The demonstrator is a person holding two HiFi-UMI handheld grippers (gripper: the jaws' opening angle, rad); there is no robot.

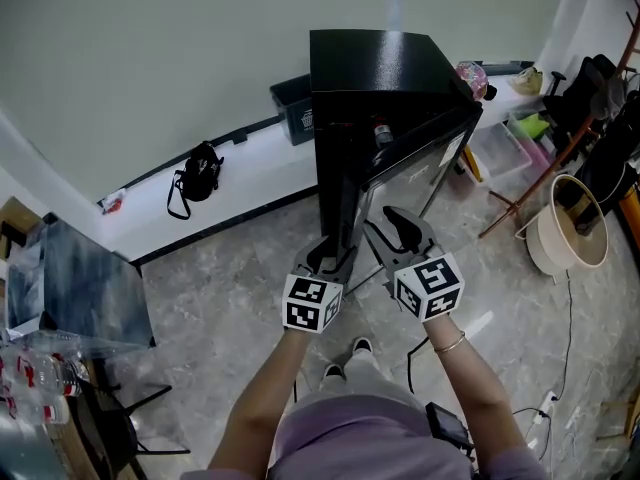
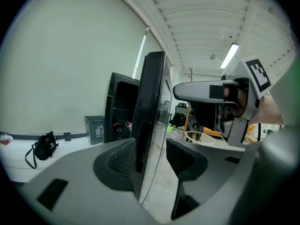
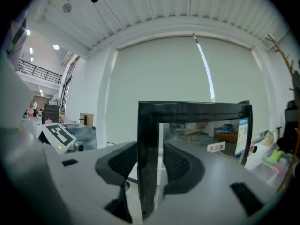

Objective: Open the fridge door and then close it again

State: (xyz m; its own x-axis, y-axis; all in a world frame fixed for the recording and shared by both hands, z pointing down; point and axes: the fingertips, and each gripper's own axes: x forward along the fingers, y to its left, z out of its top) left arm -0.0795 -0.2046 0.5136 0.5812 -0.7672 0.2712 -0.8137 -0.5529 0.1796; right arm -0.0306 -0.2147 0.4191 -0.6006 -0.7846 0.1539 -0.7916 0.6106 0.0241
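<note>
Fridge [image 1: 375,68] of black finish stands upright on the stone floor [image 1: 230,298], its back near the pale wall, with a dark bin [image 1: 293,108] just beside it. Its fridge door [image 1: 425,173] is swung partly open. The door's long axis is vertical, its hinged side sits at the cabinet's right front corner, and its free edge points toward the person. Its glass face looks toward the right of the head view. A bottle [image 1: 380,133] shows on a shelf in the gap behind the door.

Both tools meet that free edge. The left gripper [image 1: 325,256] has its jaws spread around the edge. In the left gripper view the door [image 2: 151,102] runs edge-on between them, with a clear gap to the right-hand pad, so nothing is clamped. The right gripper [image 1: 395,233] sits just beside it and is clenched on the door's dark frame [image 3: 146,139]. Its pads lie against both sides, below the door's upper corner.
</note>
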